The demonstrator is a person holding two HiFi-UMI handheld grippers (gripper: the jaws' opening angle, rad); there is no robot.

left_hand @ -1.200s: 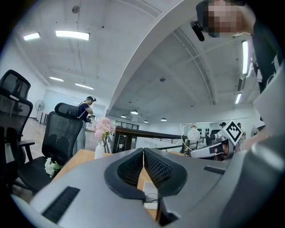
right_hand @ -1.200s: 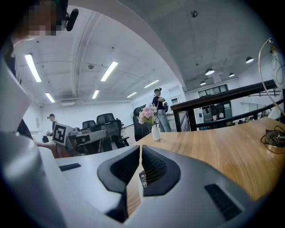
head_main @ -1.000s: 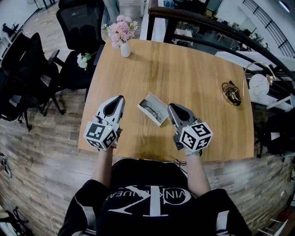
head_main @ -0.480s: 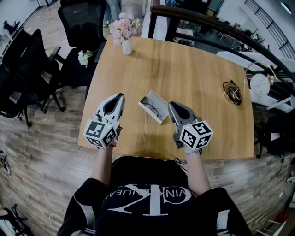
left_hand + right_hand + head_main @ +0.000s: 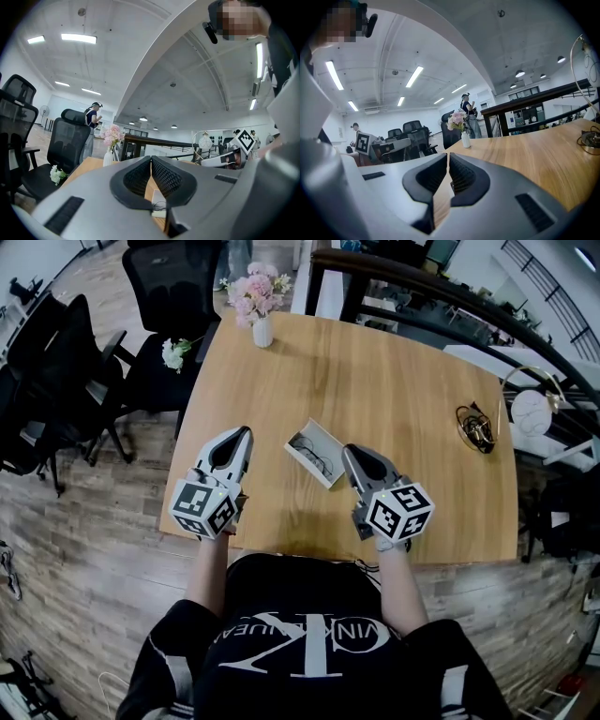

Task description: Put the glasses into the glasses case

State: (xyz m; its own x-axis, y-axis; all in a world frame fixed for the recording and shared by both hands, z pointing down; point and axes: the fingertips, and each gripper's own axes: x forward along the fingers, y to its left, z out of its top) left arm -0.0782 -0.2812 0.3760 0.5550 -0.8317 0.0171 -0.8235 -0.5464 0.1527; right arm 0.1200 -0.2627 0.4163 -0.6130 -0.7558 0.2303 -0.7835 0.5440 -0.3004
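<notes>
An open white glasses case lies on the wooden table, and thin dark glasses rest inside it. My left gripper hovers just left of the case, shut and empty. To the right of the case, my right gripper is also shut with nothing in it. In the left gripper view the pads meet at the left gripper, and the case shows low between the jaws. The right gripper view shows the right gripper with its pads together over bare wood.
A white vase of pink flowers stands at the table's far left corner. A gold wire object sits near the right edge by a round white lamp. Black office chairs stand to the left. The near table edge runs under my hands.
Both grippers and the case keep their places. Only the head view has shifted slightly.
</notes>
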